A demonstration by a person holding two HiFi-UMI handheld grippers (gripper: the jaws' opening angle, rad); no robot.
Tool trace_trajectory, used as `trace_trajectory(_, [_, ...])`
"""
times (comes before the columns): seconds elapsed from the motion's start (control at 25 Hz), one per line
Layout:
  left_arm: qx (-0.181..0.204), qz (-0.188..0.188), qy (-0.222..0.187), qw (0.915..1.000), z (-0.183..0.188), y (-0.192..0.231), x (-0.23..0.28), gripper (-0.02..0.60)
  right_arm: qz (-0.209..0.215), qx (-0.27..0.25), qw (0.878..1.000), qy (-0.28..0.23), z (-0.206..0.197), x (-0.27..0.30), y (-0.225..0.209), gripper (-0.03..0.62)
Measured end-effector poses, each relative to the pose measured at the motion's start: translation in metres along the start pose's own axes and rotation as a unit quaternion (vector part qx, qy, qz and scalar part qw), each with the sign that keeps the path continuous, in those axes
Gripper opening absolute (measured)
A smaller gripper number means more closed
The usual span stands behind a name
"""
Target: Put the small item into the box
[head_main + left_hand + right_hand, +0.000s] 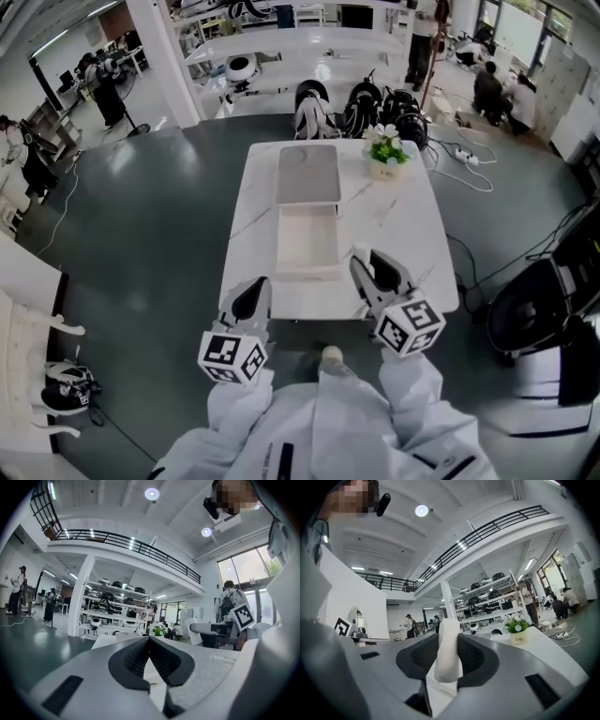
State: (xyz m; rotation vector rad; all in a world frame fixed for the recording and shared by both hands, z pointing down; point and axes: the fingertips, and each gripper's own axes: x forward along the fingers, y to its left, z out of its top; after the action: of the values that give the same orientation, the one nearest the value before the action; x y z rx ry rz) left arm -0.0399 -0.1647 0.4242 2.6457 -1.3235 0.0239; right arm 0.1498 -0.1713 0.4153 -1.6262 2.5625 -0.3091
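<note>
Grasp was shown at the right gripper (375, 274): a small white oblong item (449, 652) was clamped between its dark ribbed pads (474, 657), with the long axis set upright so that the rounded top stood above the jaw tips. The left gripper (251, 298) was clenched on nothing, its tips brought together. An open, shallow white rectangular box (307, 246) was laid on the white marble-patterned table (412, 234), its long side running away from the person. A flat grey lid (307, 175) was placed just beyond it, and a small pot of white flowers (386, 155) was set at the far right. The box was found ahead and to the left of the loaded jaws, its near right corner just beside them, while the empty gripper was held near the opposite corner. A short carry leftward over the rim was judged to be called for, followed by release into the bare interior.
</note>
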Motion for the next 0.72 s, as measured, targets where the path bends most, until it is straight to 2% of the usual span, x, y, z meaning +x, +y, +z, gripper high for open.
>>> trace_trajectory(0.44, [-0.016,0.034,0.008,0.9992,-0.016,0.022,0.061,-0.002,0.046,-0.018,0.998,0.031,-0.009,0.062,-0.039,0.114])
trace_trajectory(0.72, [-0.025,0.053,0.030,0.9978,-0.037,0.045,0.080,-0.002,0.066,-0.018,0.996,0.055,-0.028,0.101,-0.052,0.114])
